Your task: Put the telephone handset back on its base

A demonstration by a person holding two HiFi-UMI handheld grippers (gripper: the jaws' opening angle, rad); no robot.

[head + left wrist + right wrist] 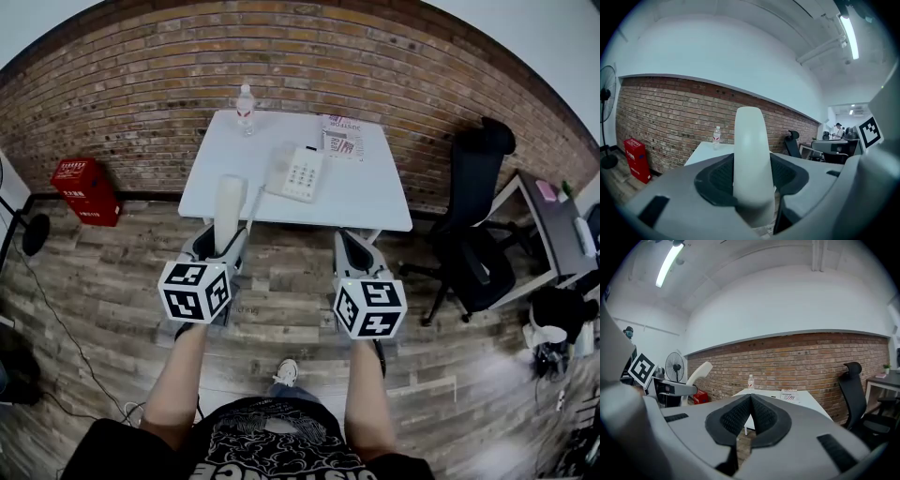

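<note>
My left gripper (pixel 223 246) is shut on the white telephone handset (pixel 228 212), which stands upright between the jaws; in the left gripper view the handset (pixel 750 159) fills the middle. The white telephone base (pixel 302 172) with its keypad lies on the white table (pixel 375 202), ahead of both grippers and apart from them. A coiled cord (pixel 255 199) runs from the handset toward the base. My right gripper (pixel 354 248) is shut with nothing in it, held over the floor short of the table's near edge; its pads (pixel 751 420) meet.
A water bottle (pixel 245 106) stands at the table's far left, a printed leaflet (pixel 343 138) at the far right. A brick wall runs behind. A black office chair (pixel 473 220) is to the right, a red box (pixel 86 188) to the left, a floor fan (pixel 675 366) beyond.
</note>
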